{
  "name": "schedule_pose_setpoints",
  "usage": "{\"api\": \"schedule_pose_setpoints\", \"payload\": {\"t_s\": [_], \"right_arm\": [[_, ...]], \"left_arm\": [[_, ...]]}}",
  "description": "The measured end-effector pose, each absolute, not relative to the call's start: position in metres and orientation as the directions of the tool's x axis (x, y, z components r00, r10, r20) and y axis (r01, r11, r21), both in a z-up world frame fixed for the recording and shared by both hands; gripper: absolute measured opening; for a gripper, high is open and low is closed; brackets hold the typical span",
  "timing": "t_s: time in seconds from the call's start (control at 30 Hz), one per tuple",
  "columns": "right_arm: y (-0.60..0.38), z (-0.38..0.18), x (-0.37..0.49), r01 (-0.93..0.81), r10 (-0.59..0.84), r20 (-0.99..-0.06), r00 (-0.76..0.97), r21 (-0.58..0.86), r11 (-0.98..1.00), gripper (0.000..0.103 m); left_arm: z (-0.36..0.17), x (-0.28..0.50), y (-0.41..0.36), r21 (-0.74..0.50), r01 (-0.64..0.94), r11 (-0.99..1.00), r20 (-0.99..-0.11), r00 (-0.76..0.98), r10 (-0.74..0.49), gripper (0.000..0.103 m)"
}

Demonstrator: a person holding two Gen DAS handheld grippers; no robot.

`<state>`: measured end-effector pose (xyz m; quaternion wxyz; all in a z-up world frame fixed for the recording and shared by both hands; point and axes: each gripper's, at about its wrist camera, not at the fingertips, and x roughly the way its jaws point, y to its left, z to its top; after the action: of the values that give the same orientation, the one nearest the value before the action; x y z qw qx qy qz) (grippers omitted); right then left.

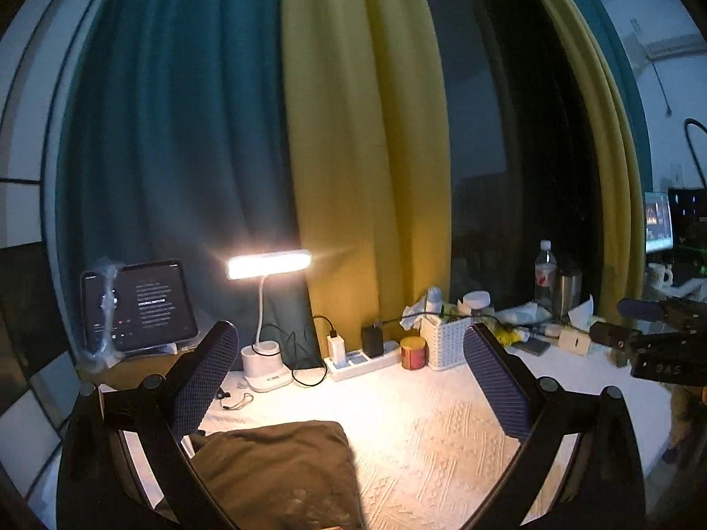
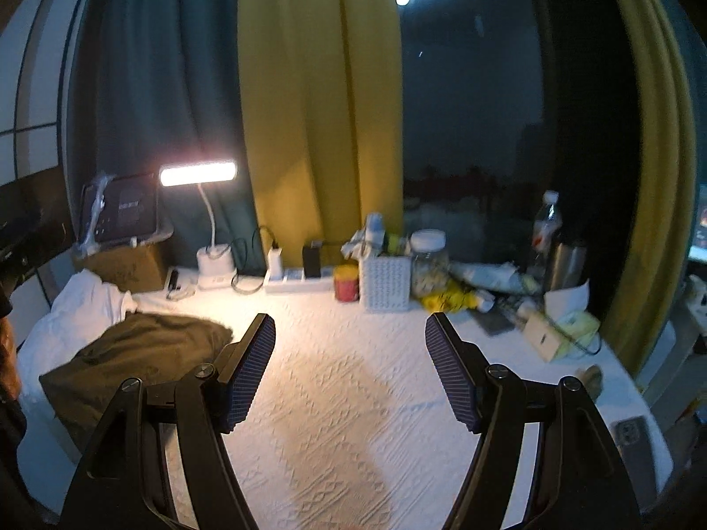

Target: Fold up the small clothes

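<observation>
Both grippers (image 1: 349, 362) (image 2: 351, 353) gape wide, empty, above the worktop (image 2: 344, 397); only the right view shows white cloth (image 2: 79, 309) behind the olive garment (image 2: 132, 353), cut off at left.

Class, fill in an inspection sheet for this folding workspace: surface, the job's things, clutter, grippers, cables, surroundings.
Surface: white textured cloth-covered table, lamp-lit.
Job's things: folded olive-brown garment at left; white crumpled cloth behind it.
Clutter: white perforated basket, red round tin, glass jar, clear plastic bottle, tissue box.
Grippers: left gripper and right gripper open, empty.
Cables: black charger cables at white power strip.
Surroundings: teal and yellow curtains, dark window.
</observation>
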<state>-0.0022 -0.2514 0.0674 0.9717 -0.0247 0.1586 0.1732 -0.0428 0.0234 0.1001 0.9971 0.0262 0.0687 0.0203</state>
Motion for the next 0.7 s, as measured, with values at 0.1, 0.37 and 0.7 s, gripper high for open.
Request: {"api": "schedule_pose_setpoints", "payload": {"t_s": [0.1,0.37,0.7], "right_arm": [[-0.251,0.082,-0.014,-0.343,0.33,-0.265,0.906,-0.002,0.939,0.074],[-0.255,0.112,-0.036,-0.347,0.341,-0.156,0.927,-0.015,0.938,0.074],[-0.24,0.12,-0.038,-0.358,0.351,-0.13,0.927,-0.032,0.933,0.074]], "left_arm": [[0.104,-0.047,0.03,0.023,-0.04,0.999,-0.128,0.991,0.043,0.101],[0.108,-0.058,0.043,-0.003,-0.078,0.997,-0.127,0.989,0.077,0.101],[0.096,-0.058,0.063,-0.072,-0.101,0.992,-0.168,0.982,0.088,0.101]]}}
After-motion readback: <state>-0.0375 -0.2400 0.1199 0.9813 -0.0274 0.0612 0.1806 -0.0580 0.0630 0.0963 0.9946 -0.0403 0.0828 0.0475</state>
